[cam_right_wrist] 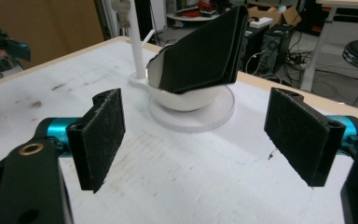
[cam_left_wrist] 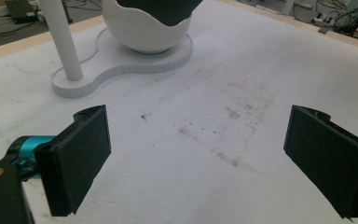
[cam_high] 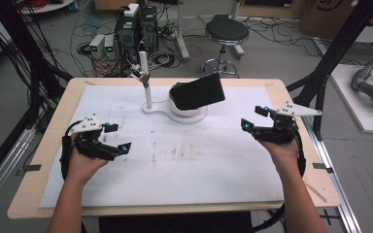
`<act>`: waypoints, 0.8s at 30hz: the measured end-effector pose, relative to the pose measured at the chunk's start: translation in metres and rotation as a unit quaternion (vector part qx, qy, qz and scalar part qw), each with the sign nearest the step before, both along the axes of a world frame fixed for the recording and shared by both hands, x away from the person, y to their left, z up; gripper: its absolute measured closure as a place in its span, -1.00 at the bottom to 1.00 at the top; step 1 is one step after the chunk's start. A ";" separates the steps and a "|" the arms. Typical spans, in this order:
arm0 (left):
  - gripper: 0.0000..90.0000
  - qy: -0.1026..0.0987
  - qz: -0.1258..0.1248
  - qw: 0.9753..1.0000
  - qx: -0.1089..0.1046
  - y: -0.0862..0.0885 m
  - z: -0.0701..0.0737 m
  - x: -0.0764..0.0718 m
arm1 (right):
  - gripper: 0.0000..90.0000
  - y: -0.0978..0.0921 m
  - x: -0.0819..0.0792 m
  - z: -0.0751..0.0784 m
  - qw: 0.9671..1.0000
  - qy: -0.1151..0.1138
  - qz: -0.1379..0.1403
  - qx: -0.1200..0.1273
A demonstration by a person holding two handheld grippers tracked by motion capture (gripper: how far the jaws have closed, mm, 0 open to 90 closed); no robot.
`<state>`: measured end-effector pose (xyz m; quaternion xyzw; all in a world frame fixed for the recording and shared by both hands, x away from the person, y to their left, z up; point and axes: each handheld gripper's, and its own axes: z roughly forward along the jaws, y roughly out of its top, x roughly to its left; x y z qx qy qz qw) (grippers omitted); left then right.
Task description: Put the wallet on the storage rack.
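Note:
A black folded pad-like object (cam_high: 197, 91) (cam_right_wrist: 205, 51) leans tilted in a white bowl (cam_high: 187, 110) (cam_left_wrist: 147, 35) (cam_right_wrist: 186, 98) at the table's far middle. The bowl sits on a flat white base (cam_high: 160, 111) (cam_left_wrist: 135, 65) that also carries an upright white post (cam_high: 145, 80) (cam_left_wrist: 63, 37) (cam_right_wrist: 136, 42). My left gripper (cam_high: 116, 137) (cam_left_wrist: 196, 161) hovers open over the mat at the left, jaws wide apart and empty. At the right, my right gripper (cam_high: 253, 117) (cam_right_wrist: 196, 135) is open too, pointing at the bowl with nothing between its pads.
A stained white mat (cam_high: 175, 150) covers the wooden table (cam_high: 43, 145). Beyond the far edge are a black stool (cam_high: 226, 31), computer towers (cam_high: 136, 29) and floor cables. Black frame posts (cam_high: 330, 58) stand at the right; the other hand's gripper (cam_right_wrist: 0, 44) appears far left.

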<state>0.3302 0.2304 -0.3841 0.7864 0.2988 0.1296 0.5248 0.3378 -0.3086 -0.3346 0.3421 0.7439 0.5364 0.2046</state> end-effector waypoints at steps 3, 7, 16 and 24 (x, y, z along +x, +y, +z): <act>-0.84 0.000 -0.004 1.000 -0.004 -0.001 -0.003 0.001 | -0.58 -0.002 -0.007 -0.015 1.000 0.001 0.005 0.002; -0.85 -0.002 -0.004 1.000 -0.003 -0.002 -0.004 0.000 | -0.58 -0.001 -0.010 -0.036 1.000 0.008 0.006 0.000; -0.85 0.001 -0.003 1.000 0.001 -0.002 -0.008 0.002 | -0.58 0.008 -0.009 -0.046 0.999 0.031 0.012 -0.020; -0.85 0.002 -0.003 1.000 0.000 -0.001 -0.007 0.002 | -0.58 0.006 -0.008 -0.046 0.999 0.030 0.007 -0.017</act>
